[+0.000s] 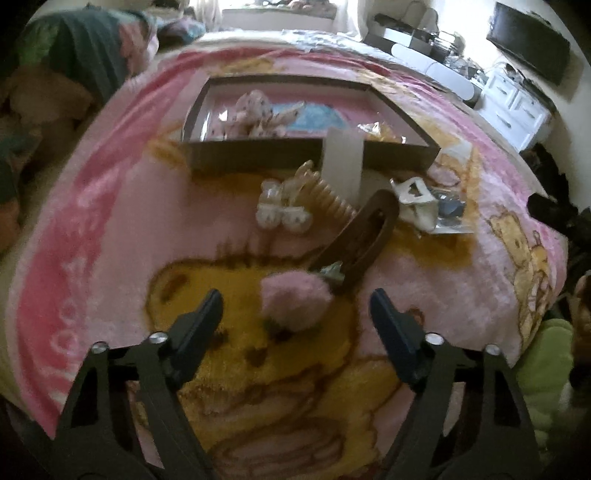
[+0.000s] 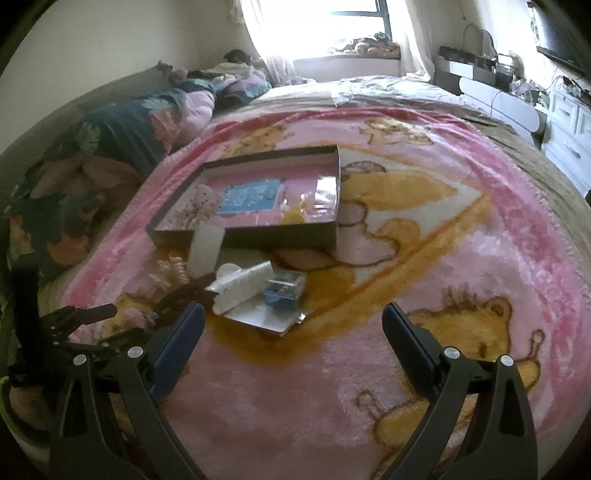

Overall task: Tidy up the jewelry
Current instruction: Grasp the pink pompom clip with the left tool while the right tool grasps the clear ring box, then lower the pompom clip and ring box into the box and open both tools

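The left gripper [image 1: 296, 302] and right gripper [image 2: 293, 321] both tilt downward, fingers [image 1: 207, 314] spread apart.

Plush blanket [image 1: 110, 240] – fluffy pompom [image 1: 295, 304], glossy brown clip [image 1: 365, 236].

Blown-out window [image 2: 332, 29] backlight, soft blur, fisheye-bent edges.

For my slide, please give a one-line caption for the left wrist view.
Open left hand-held gripper astride a pink pompom on the blanket, hair clips and box beyond.
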Motion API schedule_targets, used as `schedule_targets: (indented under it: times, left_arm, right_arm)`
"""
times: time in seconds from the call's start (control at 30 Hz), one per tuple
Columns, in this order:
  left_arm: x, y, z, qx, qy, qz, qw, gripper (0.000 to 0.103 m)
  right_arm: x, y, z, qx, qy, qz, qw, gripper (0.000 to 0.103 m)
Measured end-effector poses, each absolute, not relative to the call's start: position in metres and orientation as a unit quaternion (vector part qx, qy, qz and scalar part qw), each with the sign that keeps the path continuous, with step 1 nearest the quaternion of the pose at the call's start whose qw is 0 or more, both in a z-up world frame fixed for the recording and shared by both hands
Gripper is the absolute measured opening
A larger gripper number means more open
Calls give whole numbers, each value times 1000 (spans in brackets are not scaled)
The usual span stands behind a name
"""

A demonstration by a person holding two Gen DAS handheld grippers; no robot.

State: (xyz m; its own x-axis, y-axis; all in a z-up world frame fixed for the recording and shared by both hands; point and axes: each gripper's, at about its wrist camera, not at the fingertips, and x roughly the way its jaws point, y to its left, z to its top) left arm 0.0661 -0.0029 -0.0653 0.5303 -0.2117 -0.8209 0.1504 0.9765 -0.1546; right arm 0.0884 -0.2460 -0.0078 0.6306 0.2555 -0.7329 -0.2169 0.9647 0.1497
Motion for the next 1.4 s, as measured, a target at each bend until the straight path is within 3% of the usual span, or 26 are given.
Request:
schedule_targets:
  times: [0.07, 0.23, 0.37, 0.5, 0.77, 0.87, 1.4]
  left_arm:
    - [66, 1, -70, -43, 483, -111, 868, 54]
    - [67, 7, -79, -63, 487, -109, 864, 42]
    - [69, 11, -80, -76, 483, -113, 865, 25]
    - [69, 12, -81, -79, 480, -117, 866, 23]
    - [70, 32, -72, -106, 466, -108, 872, 23]
    - [71, 37, -69, -108, 461, -101, 875, 23]
    - [72, 45, -59, -111, 448, -88, 883, 22]
  right_arm:
    - [93, -244, -15, 18, 416, 129, 900, 96]
    - [104, -240, -29, 16, 430, 124, 894, 95]
    - [109, -236, -35, 12, 434, 122, 892, 93]
    - [119, -230, -39, 7, 437, 121, 891, 84]
    - [149, -217, -61, 11, 471, 118, 874, 54]
    - [156, -215, -68, 15, 479, 117, 870, 33]
    - [127, -273, -37, 56, 424, 66, 901, 31]
